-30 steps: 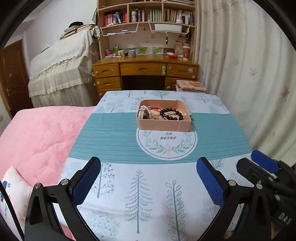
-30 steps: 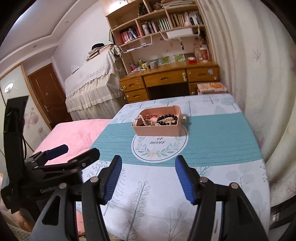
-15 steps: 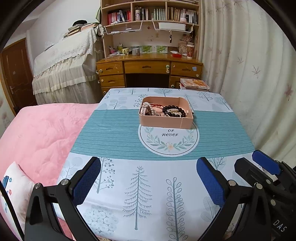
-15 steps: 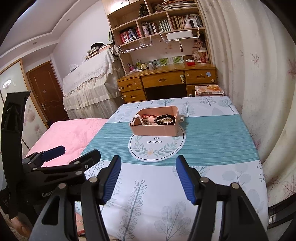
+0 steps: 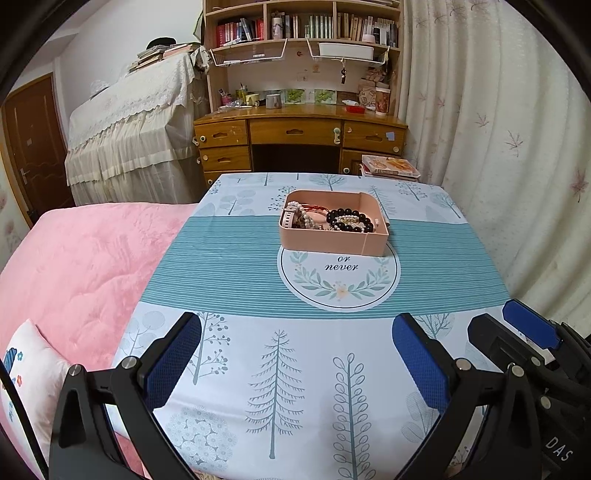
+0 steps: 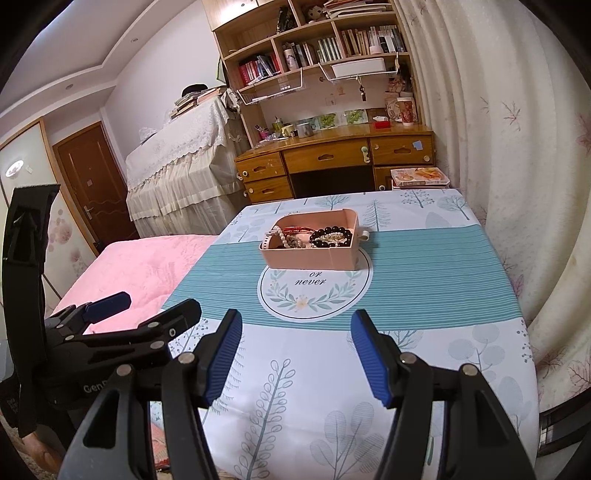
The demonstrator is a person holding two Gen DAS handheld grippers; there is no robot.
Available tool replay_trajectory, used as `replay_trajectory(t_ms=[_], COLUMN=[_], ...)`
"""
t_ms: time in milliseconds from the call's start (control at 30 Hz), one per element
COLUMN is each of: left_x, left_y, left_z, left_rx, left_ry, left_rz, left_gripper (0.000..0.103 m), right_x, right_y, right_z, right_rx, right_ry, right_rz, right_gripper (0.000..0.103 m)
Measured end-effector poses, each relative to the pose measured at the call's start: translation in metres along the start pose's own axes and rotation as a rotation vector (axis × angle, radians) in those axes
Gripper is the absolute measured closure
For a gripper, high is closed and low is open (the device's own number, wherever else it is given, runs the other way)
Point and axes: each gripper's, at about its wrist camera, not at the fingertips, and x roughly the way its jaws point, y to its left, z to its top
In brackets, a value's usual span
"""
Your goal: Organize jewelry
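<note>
We hold the left gripper (image 5: 295,354) spread wide above the table's (image 5: 229,258) near edge; the pink box (image 5: 332,238) of beads (image 5: 349,218) sits mid-table, well apart.

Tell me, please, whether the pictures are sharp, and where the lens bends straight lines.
Left wrist view: sharp, even light; jewelry box crisp, curtain bows at the rim. Right wrist view: equally sharp; bookshelf leans, corners black.

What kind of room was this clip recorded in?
Most likely a bedroom with a study corner: a pink-quilted bed, a wooden desk under bookshelves, and a cloth-covered table.
</note>
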Motion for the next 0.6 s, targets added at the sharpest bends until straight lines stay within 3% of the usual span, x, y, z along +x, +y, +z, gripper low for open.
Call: replay_trajectory(t_ms=[600], left_x=[0.0057], left_y=[0.0037], left_z=[-0.0034], left_rx=[-0.008], left_ry=[0.013], left_rz=[0.000], left_gripper=[0.001], right_x=[0.0007], right_y=[0.0009], right_z=[-0.0005], right_rx=[0.005], right_ry=[0.008], right_rz=[0.004], right_gripper=[0.041])
